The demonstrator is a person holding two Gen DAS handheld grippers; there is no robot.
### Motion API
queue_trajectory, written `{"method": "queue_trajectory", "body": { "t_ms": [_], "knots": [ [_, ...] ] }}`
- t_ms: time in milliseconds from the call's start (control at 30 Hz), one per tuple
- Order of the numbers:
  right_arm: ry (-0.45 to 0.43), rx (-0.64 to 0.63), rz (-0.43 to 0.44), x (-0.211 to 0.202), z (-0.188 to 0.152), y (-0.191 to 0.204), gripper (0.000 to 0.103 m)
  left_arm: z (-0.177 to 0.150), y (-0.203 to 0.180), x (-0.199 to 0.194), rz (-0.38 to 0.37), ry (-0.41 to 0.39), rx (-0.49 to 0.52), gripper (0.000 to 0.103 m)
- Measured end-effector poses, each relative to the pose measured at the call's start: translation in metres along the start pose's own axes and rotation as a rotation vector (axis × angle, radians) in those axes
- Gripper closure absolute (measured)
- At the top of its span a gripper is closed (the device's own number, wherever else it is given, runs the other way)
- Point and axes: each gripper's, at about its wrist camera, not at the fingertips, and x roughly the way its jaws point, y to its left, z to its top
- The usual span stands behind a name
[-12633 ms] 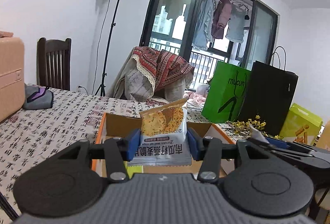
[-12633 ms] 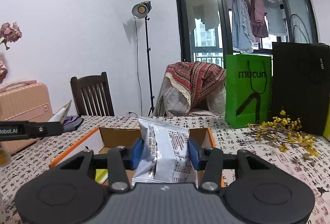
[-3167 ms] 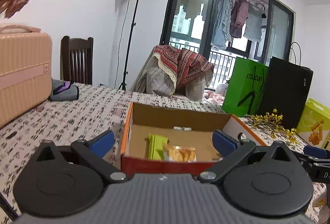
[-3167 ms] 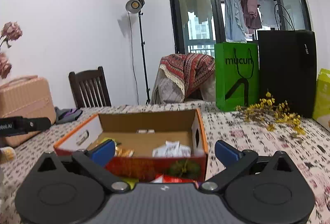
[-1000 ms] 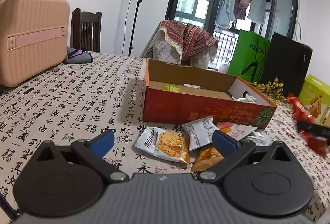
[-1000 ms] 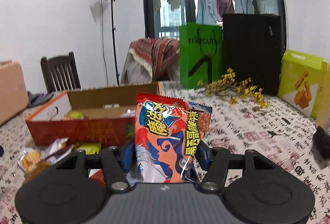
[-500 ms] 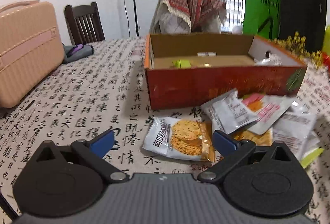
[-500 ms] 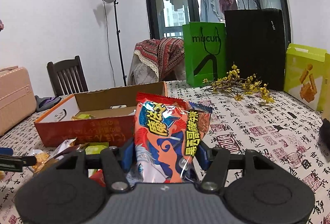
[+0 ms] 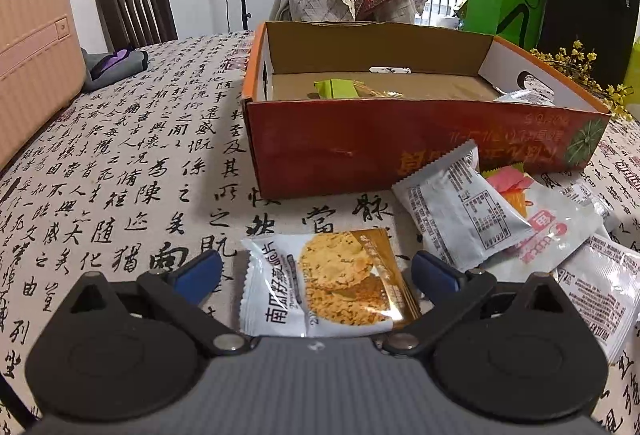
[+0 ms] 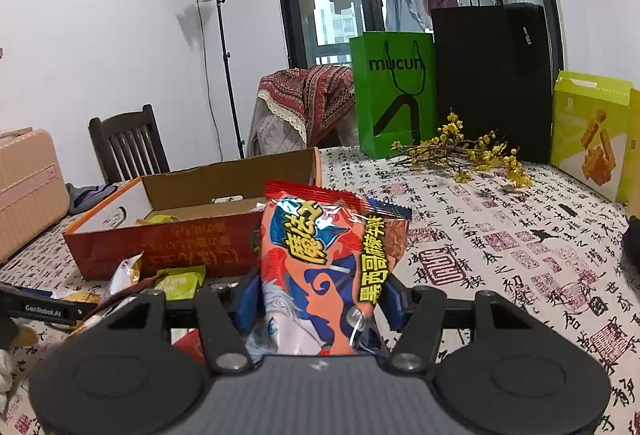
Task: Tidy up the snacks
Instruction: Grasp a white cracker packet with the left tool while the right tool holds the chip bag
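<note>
An orange cardboard box (image 9: 360, 151) with a few snacks inside stands on the printed tablecloth. Before it lies a pile of packets. My left gripper (image 9: 316, 271) is open, its blue pads on either side of a white and gold cracker packet (image 9: 328, 291) lying flat; the pads do not press it. A grey packet (image 9: 460, 211) and a white and red one (image 9: 556, 231) lie to the right. My right gripper (image 10: 316, 299) is shut on an upright red and blue snack bag (image 10: 332, 267), held near the box (image 10: 180, 231).
A pink suitcase (image 9: 32, 47) stands at the table's left. A green bag (image 10: 392, 95), a black bag (image 10: 492, 79), yellow flowers (image 10: 460, 151) and a yellow-green box (image 10: 588, 131) are at the back right. Chairs stand behind the table.
My left gripper has come down and forward over the cracker packet, which now lies between its open pads. The right gripper still holds the red bag in about the same place.
</note>
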Motion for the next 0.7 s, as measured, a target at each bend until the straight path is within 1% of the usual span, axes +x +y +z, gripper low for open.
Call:
{"method": "queue_trajectory", "body": {
  "t_ms": [67, 100, 133, 233, 400, 533, 700],
  "knots": [
    [0.005, 0.001, 0.004, 0.002, 0.000, -0.001, 0.044, -0.001, 0.000, -0.002, -0.003, -0.010, 0.000, 0.009],
    [0.006, 0.002, 0.006, 0.002, 0.000, -0.001, 0.044, -0.001, 0.000, -0.004, -0.006, -0.019, 0.001, 0.021],
    [0.006, 0.002, 0.007, 0.001, -0.001, -0.001, 0.044, -0.001, 0.000, -0.007, -0.009, -0.027, 0.002, 0.028],
    [0.007, 0.004, 0.008, 0.000, -0.001, -0.001, 0.044, -0.003, 0.001, -0.010, -0.021, -0.036, -0.003, 0.030],
    [0.006, 0.001, 0.010, 0.000, -0.002, -0.001, 0.044, -0.006, 0.004, -0.019, -0.016, -0.061, -0.024, 0.031],
    [0.003, -0.003, 0.014, -0.001, -0.001, 0.000, 0.044, -0.006, 0.007, -0.033, -0.010, -0.101, -0.033, 0.031],
    [-0.007, -0.008, 0.019, -0.004, 0.000, 0.003, 0.044, -0.002, 0.011, -0.056, -0.004, -0.169, -0.054, 0.031]
  ]
}}
